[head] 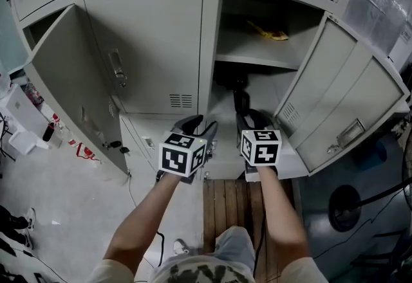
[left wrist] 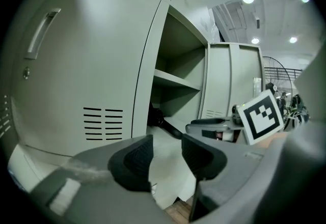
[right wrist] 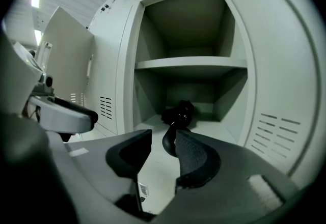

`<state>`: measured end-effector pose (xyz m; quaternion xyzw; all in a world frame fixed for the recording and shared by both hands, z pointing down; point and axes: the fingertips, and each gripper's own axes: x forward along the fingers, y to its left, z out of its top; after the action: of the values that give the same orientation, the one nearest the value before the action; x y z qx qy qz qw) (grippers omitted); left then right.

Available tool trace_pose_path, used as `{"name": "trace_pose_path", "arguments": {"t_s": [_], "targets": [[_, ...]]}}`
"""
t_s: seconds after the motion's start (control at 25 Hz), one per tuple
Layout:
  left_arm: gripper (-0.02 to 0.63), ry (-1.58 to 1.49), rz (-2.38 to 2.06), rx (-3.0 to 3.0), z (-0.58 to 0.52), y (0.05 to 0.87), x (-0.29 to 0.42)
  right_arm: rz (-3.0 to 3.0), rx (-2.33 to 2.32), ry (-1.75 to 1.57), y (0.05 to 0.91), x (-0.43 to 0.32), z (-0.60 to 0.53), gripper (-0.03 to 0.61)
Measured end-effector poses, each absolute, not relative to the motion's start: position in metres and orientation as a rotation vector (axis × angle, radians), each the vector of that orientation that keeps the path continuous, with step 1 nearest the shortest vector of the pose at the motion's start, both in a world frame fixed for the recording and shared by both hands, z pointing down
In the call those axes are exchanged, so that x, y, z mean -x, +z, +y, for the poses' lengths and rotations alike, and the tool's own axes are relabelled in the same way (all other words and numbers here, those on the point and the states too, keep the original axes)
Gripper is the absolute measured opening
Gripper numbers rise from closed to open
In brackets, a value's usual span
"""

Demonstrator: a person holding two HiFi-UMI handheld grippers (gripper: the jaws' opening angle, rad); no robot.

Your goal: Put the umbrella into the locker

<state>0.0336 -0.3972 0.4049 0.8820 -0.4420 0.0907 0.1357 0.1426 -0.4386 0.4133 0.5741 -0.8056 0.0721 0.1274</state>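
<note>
A black folded umbrella (head: 241,99) lies on the floor of the open locker's (head: 277,60) lower compartment, its handle toward me. In the right gripper view the umbrella (right wrist: 179,113) rests under the shelf (right wrist: 188,63), and its rounded handle end shows through the gap between the jaws. My right gripper (right wrist: 163,144) is open, just in front of the handle, with its pads not pressing on it. My left gripper (left wrist: 167,149) is open and empty, held beside the right one (head: 252,119) outside the locker, left of the opening.
The compartment's door (head: 341,105) stands open to the right. Another locker door (head: 67,92) hangs open at the left. A yellow object (head: 270,33) lies on the upper shelf. Wooden slats (head: 225,204) are under the person's feet. Cables run over the floor at the right.
</note>
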Motion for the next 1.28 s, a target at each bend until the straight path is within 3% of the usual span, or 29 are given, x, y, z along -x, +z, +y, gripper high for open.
{"name": "trace_pose_path", "arguments": {"t_s": [0.4,0.6,0.88,1.28], "targets": [[0.109,0.298,-1.234,-2.633,-0.361,0.392,-0.025,-2.308,-1.803,0.171,0.376,-0.149,-0.359,0.079],[0.052,0.313,-1.219,-2.673,-0.348,0.382,-0.018,-2.300,-1.865,0.162,0.361,-0.150,-0.323,0.003],[0.006,0.336,-1.207,-2.721,-0.335,0.374,-0.012,-2.283,-1.901,0.151,0.354,-0.143,-0.296,0.002],[0.006,0.322,-1.201,-2.743,-0.330,0.367,-0.010,-2.272,-1.914,0.137,0.349,-0.143,-0.286,0.002]]}}
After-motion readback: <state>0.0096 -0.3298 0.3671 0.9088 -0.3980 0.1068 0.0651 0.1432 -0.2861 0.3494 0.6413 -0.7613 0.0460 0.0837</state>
